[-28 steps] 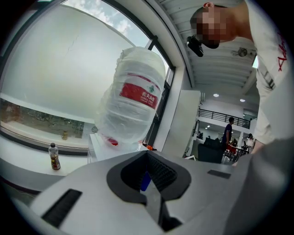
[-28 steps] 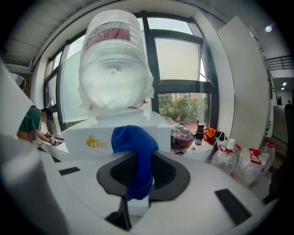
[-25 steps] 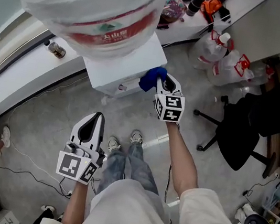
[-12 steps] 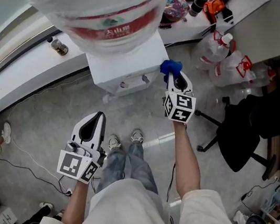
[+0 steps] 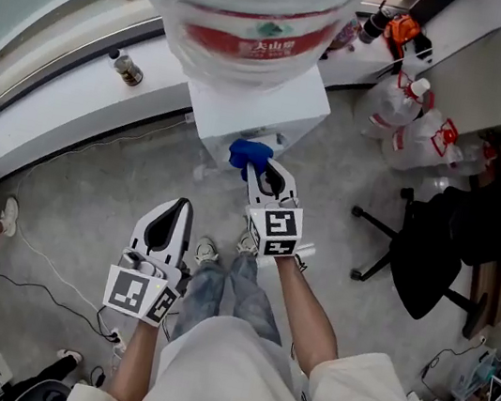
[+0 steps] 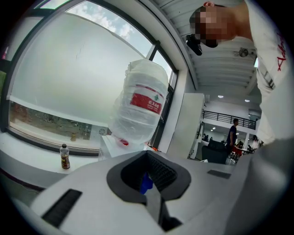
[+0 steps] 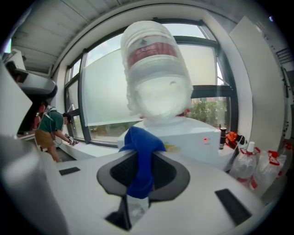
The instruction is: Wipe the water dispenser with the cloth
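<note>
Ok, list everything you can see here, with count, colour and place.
Water dispenser: one, white, in front of the person, by the window sill.
Water jug: one, clear with a red label, on top of the dispenser.
Cloth: one, blue, at the dispenser's front.
Small bottle: one, brown, on the sill left of the dispenser.
Office chair: one, black, on the floor at the right.
Plastic bags: at least two, clear with red print, right of the dispenser.
Left gripper: white, shut and empty, held low.
Right gripper: white, fingers shut on the cloth.
</note>
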Motion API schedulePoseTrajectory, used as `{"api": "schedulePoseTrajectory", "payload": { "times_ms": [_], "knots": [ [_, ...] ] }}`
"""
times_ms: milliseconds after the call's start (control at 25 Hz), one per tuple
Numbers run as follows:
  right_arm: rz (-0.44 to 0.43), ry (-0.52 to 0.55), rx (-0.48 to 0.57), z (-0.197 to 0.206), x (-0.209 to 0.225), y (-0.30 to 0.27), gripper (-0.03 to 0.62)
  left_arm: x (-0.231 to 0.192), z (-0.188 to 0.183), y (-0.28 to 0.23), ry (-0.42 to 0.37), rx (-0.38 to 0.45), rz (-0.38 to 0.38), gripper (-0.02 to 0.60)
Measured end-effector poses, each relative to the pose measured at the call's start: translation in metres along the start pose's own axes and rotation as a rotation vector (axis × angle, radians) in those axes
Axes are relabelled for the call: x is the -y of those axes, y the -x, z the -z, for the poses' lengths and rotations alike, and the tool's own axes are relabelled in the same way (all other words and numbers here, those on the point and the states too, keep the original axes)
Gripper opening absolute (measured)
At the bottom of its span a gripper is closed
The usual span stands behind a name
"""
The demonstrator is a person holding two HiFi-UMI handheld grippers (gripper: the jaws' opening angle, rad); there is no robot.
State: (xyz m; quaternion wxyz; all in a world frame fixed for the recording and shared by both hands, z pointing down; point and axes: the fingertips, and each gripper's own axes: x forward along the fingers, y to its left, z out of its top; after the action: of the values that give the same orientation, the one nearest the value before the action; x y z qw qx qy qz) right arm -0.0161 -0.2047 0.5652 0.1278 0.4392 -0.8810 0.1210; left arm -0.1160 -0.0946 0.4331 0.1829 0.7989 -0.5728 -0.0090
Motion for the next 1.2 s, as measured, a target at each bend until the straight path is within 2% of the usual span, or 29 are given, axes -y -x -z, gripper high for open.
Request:
{"api": "schedulePoseTrajectory", "payload": {
  "times_ms": [240, 440, 680, 1200],
  "knots": [
    [-0.192, 0.045, 0.091, -0.051, -0.098, -0.021, 0.080, -0.019, -0.008, 0.022, 0.009, 0.029, -0.044, 0.011],
    [-0.220, 0.080, 0.112, -0.068, -0.113, -0.040, 0.080, -0.031, -0.009, 0.032, 0.019, 0.041, -0.069, 0.011],
    [-0.127, 0.066, 0.071, -0.057, -0.064, -0.045, 0.080, -0.031, -0.005, 0.031, 0.026, 0.033, -0.062, 0.011],
    [0.113, -0.010, 0.048, -0.048, 0.101, -0.021, 0.080, 0.014, 0.001, -0.034, 0.012, -0.008, 0.052, 0.011]
  ]
}}
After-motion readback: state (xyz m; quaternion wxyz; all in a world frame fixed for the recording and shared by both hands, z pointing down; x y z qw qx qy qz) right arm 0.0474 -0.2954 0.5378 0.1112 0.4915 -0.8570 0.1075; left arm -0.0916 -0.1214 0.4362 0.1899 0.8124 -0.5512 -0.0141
